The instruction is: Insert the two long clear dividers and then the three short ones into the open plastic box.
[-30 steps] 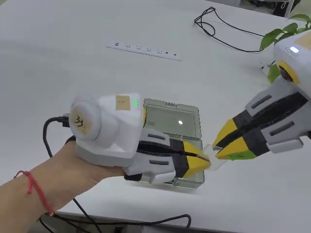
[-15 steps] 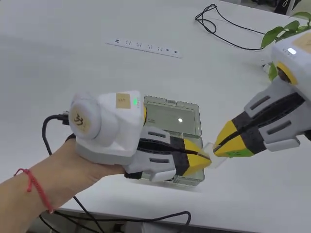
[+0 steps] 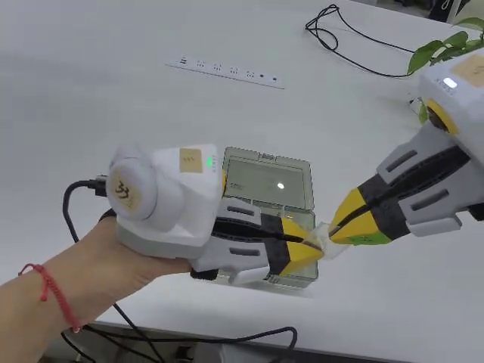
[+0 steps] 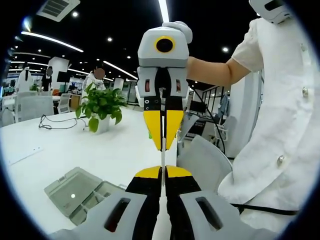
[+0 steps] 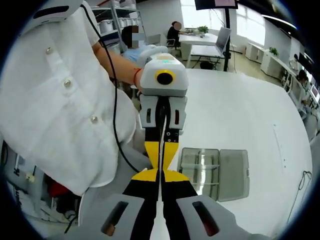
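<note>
1. Pinches one clear divider (image 3: 325, 240) with the left claw (image 3: 319, 253) and the right claw (image 3: 334, 231) at once, both pressed together on it, tip to tip.
2. Holds it in the air by the near right corner of the open plastic box (image 3: 265, 185) on the counter (image 3: 113, 91).
3. Looks partly done: shows some seated dividers (image 5: 201, 169) in the box base in the right gripper view, count unclear.
4. Leaves this piece, and likely others, to seat.

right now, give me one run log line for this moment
left gripper: shut on clear divider | right gripper: shut on same divider | open plastic box: on table, lid open
</note>
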Tool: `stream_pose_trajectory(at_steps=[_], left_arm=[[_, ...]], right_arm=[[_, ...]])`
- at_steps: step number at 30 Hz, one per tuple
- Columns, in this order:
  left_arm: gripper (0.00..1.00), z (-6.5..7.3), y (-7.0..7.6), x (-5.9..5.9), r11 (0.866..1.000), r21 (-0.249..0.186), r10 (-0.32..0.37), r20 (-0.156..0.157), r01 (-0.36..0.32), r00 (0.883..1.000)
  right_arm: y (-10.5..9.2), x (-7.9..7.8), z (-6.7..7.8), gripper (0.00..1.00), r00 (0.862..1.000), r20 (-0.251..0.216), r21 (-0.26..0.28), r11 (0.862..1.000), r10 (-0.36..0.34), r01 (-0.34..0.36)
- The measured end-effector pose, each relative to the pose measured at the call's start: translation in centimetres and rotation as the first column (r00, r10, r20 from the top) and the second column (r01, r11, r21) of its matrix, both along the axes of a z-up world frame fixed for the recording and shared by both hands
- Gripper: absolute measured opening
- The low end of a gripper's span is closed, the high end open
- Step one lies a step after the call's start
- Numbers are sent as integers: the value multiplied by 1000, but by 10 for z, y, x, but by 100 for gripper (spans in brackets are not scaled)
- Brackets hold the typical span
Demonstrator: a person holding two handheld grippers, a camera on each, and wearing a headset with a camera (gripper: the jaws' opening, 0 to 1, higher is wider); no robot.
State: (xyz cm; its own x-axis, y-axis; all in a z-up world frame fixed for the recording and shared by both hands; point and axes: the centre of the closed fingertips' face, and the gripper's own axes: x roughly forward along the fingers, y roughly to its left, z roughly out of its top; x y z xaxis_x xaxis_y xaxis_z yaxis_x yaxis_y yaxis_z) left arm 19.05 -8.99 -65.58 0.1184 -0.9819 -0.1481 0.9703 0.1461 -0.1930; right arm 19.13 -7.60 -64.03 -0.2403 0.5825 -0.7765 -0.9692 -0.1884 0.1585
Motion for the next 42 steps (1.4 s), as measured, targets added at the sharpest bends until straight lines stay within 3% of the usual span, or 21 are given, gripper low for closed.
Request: stream_pose_trajectory(at_steps=[10,26,35,42], left_arm=[[8,-5,9,5,999,7,36,-11,-36,999],[41,-14,28,17,993,26,116,-4,-116,993],[63,-21,42,27,987,38,158,-10,-157,987],[78,-27,52,31,984,52,173,4,-173,985]], right_arm=[[1,4,3,3,1000,15,4,1000,-13,13],[-5,18,-5,3,997,45,-27,998,-63,65],[-14,35,-22,3,992,74,-68,992,-102,107],[-21,48,-38,3,987,93,-93,986,-130,138]])
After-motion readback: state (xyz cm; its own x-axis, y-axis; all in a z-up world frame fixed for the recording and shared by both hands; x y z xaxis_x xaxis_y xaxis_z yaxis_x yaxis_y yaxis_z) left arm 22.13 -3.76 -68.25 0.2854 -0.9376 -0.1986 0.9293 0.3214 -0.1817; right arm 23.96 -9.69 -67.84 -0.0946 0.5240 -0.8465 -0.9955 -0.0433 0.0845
